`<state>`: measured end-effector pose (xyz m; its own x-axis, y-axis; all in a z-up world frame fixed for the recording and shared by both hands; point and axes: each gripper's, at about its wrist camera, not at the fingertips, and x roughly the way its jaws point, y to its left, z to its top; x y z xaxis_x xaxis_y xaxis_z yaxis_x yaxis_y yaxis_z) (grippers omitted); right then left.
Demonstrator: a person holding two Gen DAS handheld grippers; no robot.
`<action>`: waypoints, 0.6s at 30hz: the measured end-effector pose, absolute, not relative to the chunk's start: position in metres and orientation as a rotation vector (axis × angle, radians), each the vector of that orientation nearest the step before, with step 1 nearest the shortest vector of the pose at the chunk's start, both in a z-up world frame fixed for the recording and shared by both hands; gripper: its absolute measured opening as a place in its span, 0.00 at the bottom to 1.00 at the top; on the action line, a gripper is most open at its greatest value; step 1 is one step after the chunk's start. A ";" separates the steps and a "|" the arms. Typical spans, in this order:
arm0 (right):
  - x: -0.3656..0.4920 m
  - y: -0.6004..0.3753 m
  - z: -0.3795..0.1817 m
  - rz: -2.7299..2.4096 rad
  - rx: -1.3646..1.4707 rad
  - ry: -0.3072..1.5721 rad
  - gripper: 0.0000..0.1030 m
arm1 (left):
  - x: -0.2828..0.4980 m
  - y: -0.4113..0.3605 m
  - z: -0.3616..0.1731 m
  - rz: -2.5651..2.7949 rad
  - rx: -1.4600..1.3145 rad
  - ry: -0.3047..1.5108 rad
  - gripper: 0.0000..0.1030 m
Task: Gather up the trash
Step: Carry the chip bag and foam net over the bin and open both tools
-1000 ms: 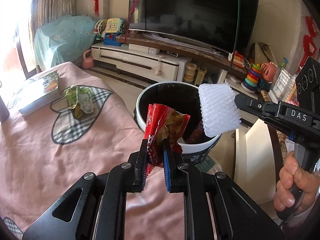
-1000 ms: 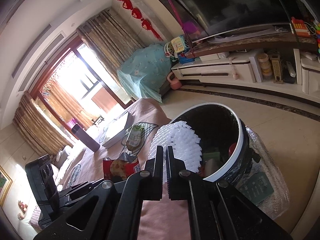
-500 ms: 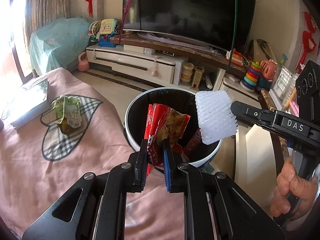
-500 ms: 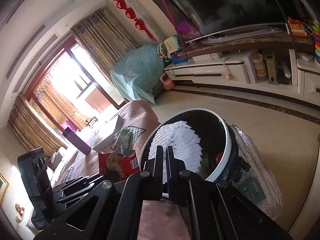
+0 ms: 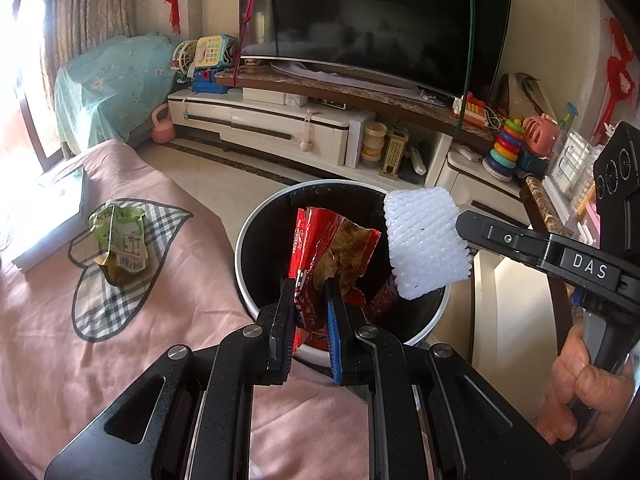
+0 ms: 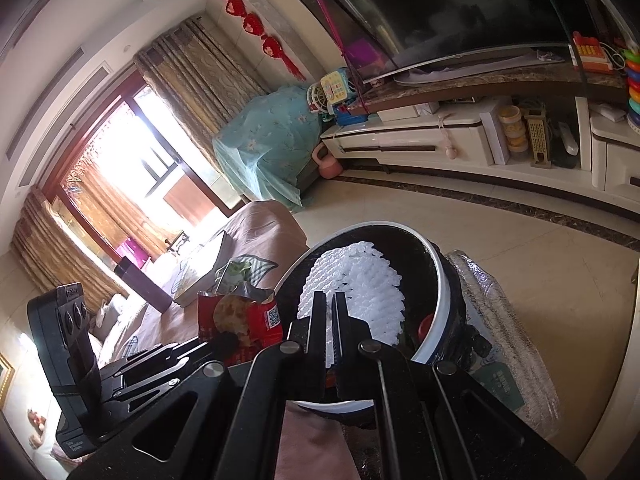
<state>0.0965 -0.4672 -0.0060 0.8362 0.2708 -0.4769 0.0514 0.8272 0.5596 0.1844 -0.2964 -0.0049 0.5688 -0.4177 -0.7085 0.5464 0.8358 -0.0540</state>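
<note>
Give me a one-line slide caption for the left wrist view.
Left gripper holds a red snack wrapper over the black bin; right gripper holds white foam netting alongside.

Trash bin (image 5: 256, 240): near rim hidden behind the left claw (image 5: 308, 304); contents inside mostly masked by the red snack wrapper (image 5: 336, 248) and white foam net (image 5: 424, 244). Green packet (image 5: 120, 240), left of bin: print too small to read.
</note>
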 end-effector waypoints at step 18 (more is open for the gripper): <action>0.105 -0.469 -0.014 0.120 0.591 0.606 0.02 | 0.196 -0.308 -0.012 -0.572 0.192 0.799 0.12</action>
